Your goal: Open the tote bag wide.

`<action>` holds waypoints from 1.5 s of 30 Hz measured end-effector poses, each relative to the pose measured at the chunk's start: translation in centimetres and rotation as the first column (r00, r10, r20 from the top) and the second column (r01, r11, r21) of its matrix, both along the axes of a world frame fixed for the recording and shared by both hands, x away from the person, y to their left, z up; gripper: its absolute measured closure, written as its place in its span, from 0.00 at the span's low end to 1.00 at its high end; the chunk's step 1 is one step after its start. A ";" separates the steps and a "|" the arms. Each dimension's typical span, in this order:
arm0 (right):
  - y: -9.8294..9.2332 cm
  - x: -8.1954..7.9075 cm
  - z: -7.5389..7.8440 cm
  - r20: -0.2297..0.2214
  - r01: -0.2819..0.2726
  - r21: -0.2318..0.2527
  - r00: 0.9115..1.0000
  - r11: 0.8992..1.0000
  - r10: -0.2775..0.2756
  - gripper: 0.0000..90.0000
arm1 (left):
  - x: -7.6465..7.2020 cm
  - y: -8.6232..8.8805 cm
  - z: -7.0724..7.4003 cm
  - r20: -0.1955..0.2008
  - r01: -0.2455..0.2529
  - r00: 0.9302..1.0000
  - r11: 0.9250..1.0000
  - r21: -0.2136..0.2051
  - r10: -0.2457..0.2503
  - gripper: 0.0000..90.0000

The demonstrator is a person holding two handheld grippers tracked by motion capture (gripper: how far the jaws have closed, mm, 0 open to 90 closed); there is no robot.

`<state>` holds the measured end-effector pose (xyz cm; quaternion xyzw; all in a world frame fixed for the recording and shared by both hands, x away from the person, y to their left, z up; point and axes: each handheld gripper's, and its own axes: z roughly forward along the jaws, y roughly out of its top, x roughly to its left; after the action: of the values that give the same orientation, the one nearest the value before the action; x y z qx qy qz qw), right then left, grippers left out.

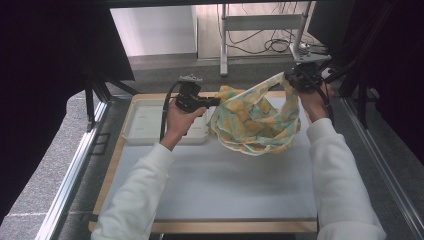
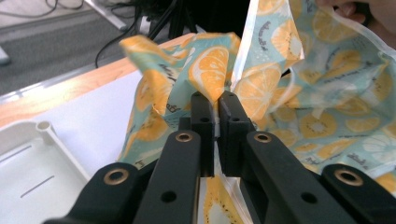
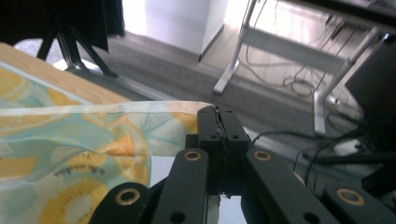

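Both claws, the left claw (image 2: 215,100) and right claw (image 3: 218,113), pinch the orange-print cloth (image 1: 252,120); draw them apart evenly above the surface (image 1: 215,185), keeping its edge taut.

Lab / test-rig space: wood-edged table (image 1: 210,226) framed by aluminium rails (image 1: 70,175), black curtains (image 1: 40,75) on both sides, grey carpet, metal-legged desk (image 1: 262,22) far back (loose cables (image 1: 272,45) underneath).

sleeves (image 1: 334,185): white, long, loose, lower frame | left gripper (image 2: 215,103): black jaws, brass-ringed pivot holes, black cable, grey plate on top | right gripper (image 3: 218,116): black jaws, same brass rings, black cable
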<state>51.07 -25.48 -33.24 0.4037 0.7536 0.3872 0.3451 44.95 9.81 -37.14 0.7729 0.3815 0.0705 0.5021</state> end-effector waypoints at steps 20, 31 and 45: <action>-0.7 3.4 -9.2 -0.218 0.029 -0.022 0.975 0.999 -0.033 0.99 | 2.3 -1.1 -4.5 -0.091 -0.013 0.996 0.999 0.034 0.016 0.96; -0.8 2.6 -11.9 -0.283 -0.005 -0.048 0.959 0.999 -0.009 0.99 | 1.8 -1.9 -6.9 -0.122 -0.010 0.992 0.995 0.098 0.022 0.96; -0.9 1.8 -15.2 -0.358 -0.037 -0.067 0.933 0.997 0.010 0.99 | 1.6 -2.7 -10.1 -0.174 0.003 0.984 0.991 0.131 0.021 0.96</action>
<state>52.90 -26.38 -48.43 0.4456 0.8222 0.2839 0.2119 46.54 7.15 -47.29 0.8057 0.4223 0.0294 0.4144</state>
